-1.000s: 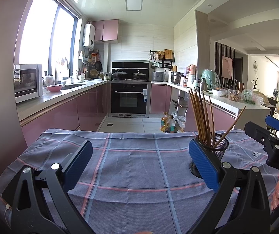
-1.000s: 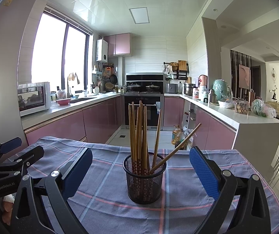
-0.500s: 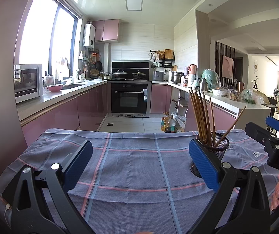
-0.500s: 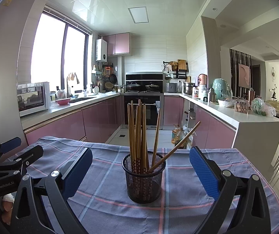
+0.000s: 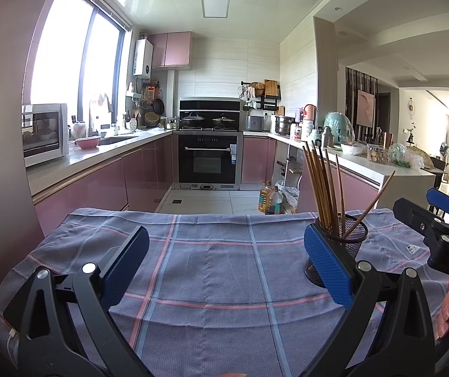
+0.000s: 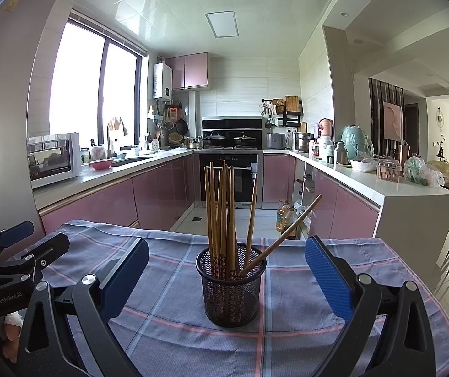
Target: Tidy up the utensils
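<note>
Pink kitchen; checked cloth bears mesh holder of chopsticks.

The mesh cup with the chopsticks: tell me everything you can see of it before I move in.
The mesh cup is a black round wire-mesh holder, standing upright on the checked cloth. It holds a bunch of brown wooden chopsticks, most near vertical with patterned lower ends showing through the mesh; one leans a little right and another tilts far out over the rim. It sits centred ahead of the open right tongs, untouched by either pad. In the left wrist view it stands at the right.
</note>
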### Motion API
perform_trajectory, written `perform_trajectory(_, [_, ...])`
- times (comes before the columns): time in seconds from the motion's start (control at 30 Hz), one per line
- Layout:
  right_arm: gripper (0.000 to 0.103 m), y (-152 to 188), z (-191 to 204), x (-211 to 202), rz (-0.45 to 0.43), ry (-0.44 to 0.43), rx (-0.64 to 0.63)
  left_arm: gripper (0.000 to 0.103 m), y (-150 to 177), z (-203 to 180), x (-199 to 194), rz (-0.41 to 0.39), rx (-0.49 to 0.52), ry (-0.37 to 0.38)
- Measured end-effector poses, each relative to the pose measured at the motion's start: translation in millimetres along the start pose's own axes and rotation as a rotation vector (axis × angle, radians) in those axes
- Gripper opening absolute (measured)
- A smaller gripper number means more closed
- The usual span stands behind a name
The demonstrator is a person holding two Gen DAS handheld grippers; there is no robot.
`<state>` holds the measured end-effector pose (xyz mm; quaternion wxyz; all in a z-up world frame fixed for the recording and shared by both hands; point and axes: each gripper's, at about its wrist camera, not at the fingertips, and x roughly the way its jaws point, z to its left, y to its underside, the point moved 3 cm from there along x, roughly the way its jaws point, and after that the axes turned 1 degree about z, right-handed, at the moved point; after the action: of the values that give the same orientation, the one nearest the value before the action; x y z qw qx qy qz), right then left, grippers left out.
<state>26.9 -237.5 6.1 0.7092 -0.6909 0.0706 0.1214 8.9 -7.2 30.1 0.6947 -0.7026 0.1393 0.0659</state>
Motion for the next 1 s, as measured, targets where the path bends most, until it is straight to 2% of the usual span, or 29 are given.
perform_trajectory(1.0, [0.096, 1.5, -2.4, -0.3, 0.005, -0.003, 0.010, 0.097, -0.5, -0.8, -1.2, -0.001, 0.003, 0.000])
